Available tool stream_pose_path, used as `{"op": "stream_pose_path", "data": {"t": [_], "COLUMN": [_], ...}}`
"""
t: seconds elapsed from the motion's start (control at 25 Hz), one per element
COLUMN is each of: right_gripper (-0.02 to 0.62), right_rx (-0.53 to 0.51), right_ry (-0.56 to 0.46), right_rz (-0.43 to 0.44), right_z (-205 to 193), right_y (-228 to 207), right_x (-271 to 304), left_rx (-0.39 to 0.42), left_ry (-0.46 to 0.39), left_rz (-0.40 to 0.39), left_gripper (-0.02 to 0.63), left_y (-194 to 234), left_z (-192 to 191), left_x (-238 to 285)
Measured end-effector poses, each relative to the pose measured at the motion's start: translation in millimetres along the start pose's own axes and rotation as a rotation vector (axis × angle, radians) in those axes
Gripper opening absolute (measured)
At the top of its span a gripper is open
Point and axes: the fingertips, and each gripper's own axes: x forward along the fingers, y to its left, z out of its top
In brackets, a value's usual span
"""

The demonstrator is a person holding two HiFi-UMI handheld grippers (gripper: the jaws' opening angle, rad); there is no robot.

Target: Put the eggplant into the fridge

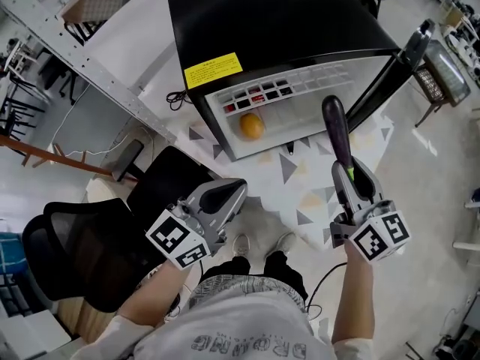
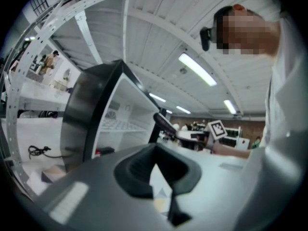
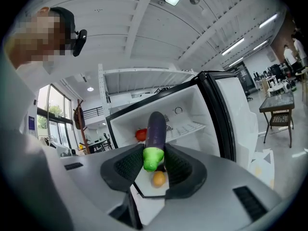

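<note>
Two hand-held grippers are up in front of the small black fridge (image 1: 300, 6), whose door (image 1: 405, 58) stands open at the right and shows a white interior. The right hand-held gripper (image 3: 155, 153) is pinching the long dark-purple eggplant (image 3: 156, 126) by its bright green stem end, so most of its length sticks out past the jaws toward the opening, in the air and not yet inside. The left hand-held gripper (image 2: 155, 150) has its jaws pressed together on nothing and hangs off to the left. A round orange fruit (image 1: 252, 126) lies low in the fridge near its left wall, a red round thing (image 3: 140, 134) sits further in, and a white wire shelf (image 3: 190, 128) crosses the right side. The likeliest trouble is the grip: held only at one end, the eggplant could swing or slip out. Its tip could also catch the shelf's front edge or knock the orange fruit.
</note>
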Motion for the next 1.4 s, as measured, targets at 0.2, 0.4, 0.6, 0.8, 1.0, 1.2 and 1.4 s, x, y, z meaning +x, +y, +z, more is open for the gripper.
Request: {"op": "stream_pose_path", "data": {"t": [0.2,0.4,0.6,0.8,1.0,1.2,1.4], "right_gripper": [0.123,0.123,0.123,0.123,0.123,0.123,0.123], "right_rx": [-0.054,-0.116,-0.182,-0.239,-0.278,-0.316,-0.332], "right_ry": [0.017,0.028,0.033,0.046,0.057,0.049,0.036], "right_rz": [0.001,-0.009,-0.028,-0.032,-0.056,-0.107,-0.156], "right_z": [9.4,19.0,28.1,34.6,38.1,44.5,47.2], "right_y": [-25.9,-50.1,-73.2,-85.7,-99.9,-112.5,-126.4], "right_x": [15.3,34.9,56.9,78.9,99.9,119.9,136.6], "left_rx": [-0.005,-0.006,-0.003,-0.006,-0.009,-0.012,-0.012], "left_ry": [0.008,0.014,0.021,0.026,0.039,0.053,0.067], "left_rz": [0.027,0.044,0.071,0.103,0.122,0.128,0.138], "left_gripper": [0.008,0.008,0.008,0.008,0.008,0.008,0.008], "left_y": [-0.6,-1.4,0.6,6.8,10.3,12.8,16.1], "left_z": [-1.7,-3.5,-2.2,-2.0,-6.1,-9.8,-14.0], "left_x": [21.4,40.5,52.0,56.5,60.5,63.1,62.0]}}
